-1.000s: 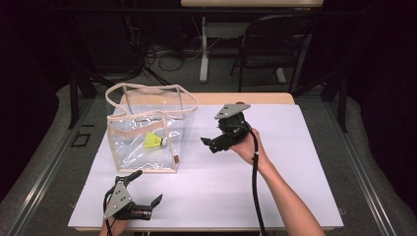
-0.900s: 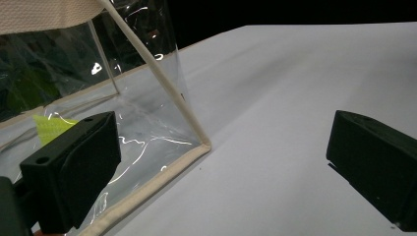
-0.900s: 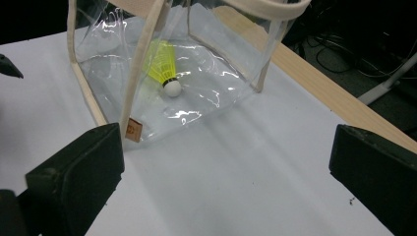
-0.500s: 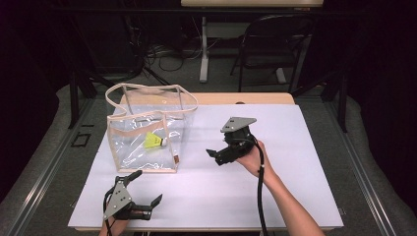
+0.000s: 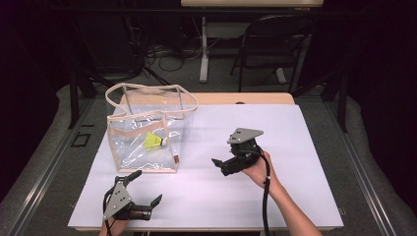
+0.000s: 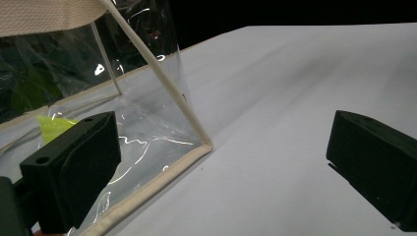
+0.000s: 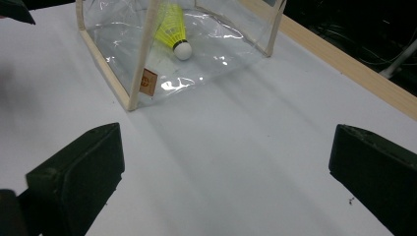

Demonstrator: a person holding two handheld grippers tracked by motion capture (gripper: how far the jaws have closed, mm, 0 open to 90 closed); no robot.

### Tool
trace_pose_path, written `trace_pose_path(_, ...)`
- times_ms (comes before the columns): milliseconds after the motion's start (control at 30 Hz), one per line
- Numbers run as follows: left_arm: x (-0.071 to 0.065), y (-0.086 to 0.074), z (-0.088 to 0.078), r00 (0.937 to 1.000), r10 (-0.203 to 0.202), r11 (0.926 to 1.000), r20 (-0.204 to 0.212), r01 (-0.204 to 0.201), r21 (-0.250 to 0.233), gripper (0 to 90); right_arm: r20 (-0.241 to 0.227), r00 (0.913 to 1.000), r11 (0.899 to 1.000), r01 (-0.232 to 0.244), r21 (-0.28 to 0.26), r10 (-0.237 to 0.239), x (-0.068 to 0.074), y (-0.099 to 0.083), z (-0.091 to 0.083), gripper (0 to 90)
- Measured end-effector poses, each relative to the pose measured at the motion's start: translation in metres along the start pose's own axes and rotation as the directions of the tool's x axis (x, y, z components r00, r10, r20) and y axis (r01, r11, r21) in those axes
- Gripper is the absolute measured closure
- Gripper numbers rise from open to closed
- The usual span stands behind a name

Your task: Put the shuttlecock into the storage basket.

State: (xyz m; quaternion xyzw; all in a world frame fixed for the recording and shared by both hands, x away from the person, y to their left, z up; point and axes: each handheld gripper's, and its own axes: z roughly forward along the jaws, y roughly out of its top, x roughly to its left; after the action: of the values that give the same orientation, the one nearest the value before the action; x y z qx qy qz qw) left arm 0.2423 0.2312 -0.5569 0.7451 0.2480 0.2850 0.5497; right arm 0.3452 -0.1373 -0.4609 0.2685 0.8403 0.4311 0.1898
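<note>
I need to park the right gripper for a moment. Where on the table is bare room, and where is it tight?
The white table top is bare right of the right gripper, out to the far and right edges, and along the near edge between both grippers. It is tight at the left, where the clear bag with the shuttlecock stands just beyond the left gripper.

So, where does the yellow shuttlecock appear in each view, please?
High view: the shuttlecock lies inside the clear bag, left of centre.
Left gripper view: a yellow-green patch at the left edge, behind the bag's wall, partly hidden by the left jaw; probably the shuttlecock.
Right gripper view: top centre, white cork toward the camera.
Shared landmark: the bag's cream-trimmed corner edge.
</note>
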Motion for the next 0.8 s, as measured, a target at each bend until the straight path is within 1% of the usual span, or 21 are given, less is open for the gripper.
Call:
trace_pose_path(300,0.000,0.000,0.000,1.0000,0.004,1.0000,0.001,-0.004,0.002,0.0,0.005,1.0000,1.000,-0.007,-0.003,0.007,0.005,-0.014,-0.007,0.0)
trace_pose_path(333,0.000,0.000,0.000,1.0000,-0.001,1.0000,0.000,0.001,0.000,0.0,0.006,1.0000,1.000,-0.007,-0.003,0.007,0.005,-0.016,-0.008,0.0)
trace_pose_path(400,0.000,0.000,0.000,1.0000,0.000,1.0000,0.000,0.000,0.000,0.0,0.013,0.9999,1.000,-0.006,-0.002,0.006,0.006,-0.019,-0.009,0.0)
trace_pose_path(533,0.000,0.000,0.000,1.0000,-0.002,1.0000,0.000,0.002,-0.001,0.0,0.019,0.9997,1.000,-0.017,0.003,0.017,0.005,-0.028,-0.013,0.0)
trace_pose_path(633,0.000,0.000,0.000,1.0000,0.003,1.0000,0.000,-0.003,0.003,0.0,0.024,0.9994,1.000,-0.025,0.005,0.025,0.005,-0.034,-0.016,0.0)
trace_pose_path(800,0.000,0.000,0.001,1.0000,0.006,1.0000,0.001,-0.006,0.004,0.0,0.032,0.9992,1.000,-0.024,0.000,0.024,0.004,-0.042,-0.022,0.0)
